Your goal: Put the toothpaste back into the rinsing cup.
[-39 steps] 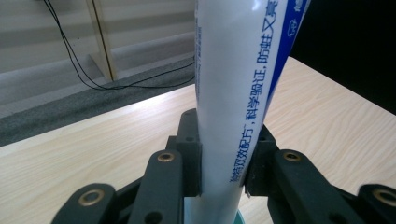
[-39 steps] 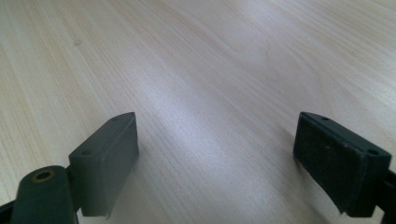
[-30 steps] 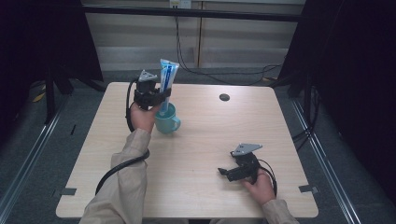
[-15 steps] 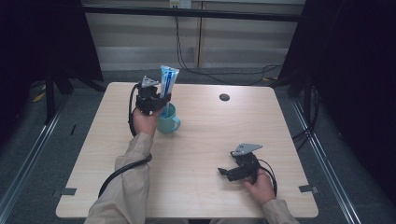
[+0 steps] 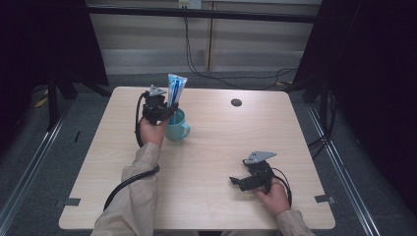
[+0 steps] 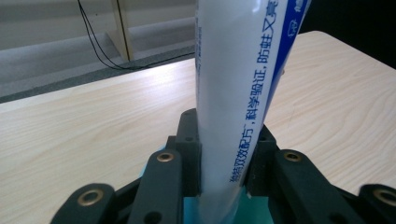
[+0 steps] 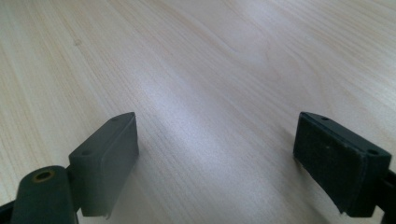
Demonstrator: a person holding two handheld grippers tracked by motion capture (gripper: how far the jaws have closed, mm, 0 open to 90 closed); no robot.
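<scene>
At the high view, change: left gripper (image 5: 164, 114) and the toothpaste tube (image 5: 174, 89) it carries stand lower than a second ago; the tube's bottom end has sunk towards the mouth of the teal mug (image 5: 176, 127).
At the high view, meaning: judged, the lowering phase of standing the tube in the mug is well on; release has not yet come.
At the high view, left gripper: clenched on the tube, which rises upright above the jaws, its flat crimped end uppermost.
At the high view, mug: directly below and just beyond the left gripper, handle turned to the picture's right; whether the tube's bottom end touches the inside cannot be told.
At the high view, right gripper (image 5: 236, 181): resting on the table (image 5: 295, 128), well apart from mug and tube, nothing between its jaws.

Along the left gripper view, tube (image 6: 243, 93): held upright between the two black jaws, pads pressing its lower body from both sides; blue printed text runs along it.
Along the left gripper view, mug (image 6: 189, 210): a teal strip shows just under the jaws, at the foot of the tube.

Along the right gripper view, right gripper (image 7: 217, 158): jaws released and spread wide, bare wood between them.
Along the right gripper view, table (image 7: 196, 70): pale grain ahead of the jaws.
</scene>
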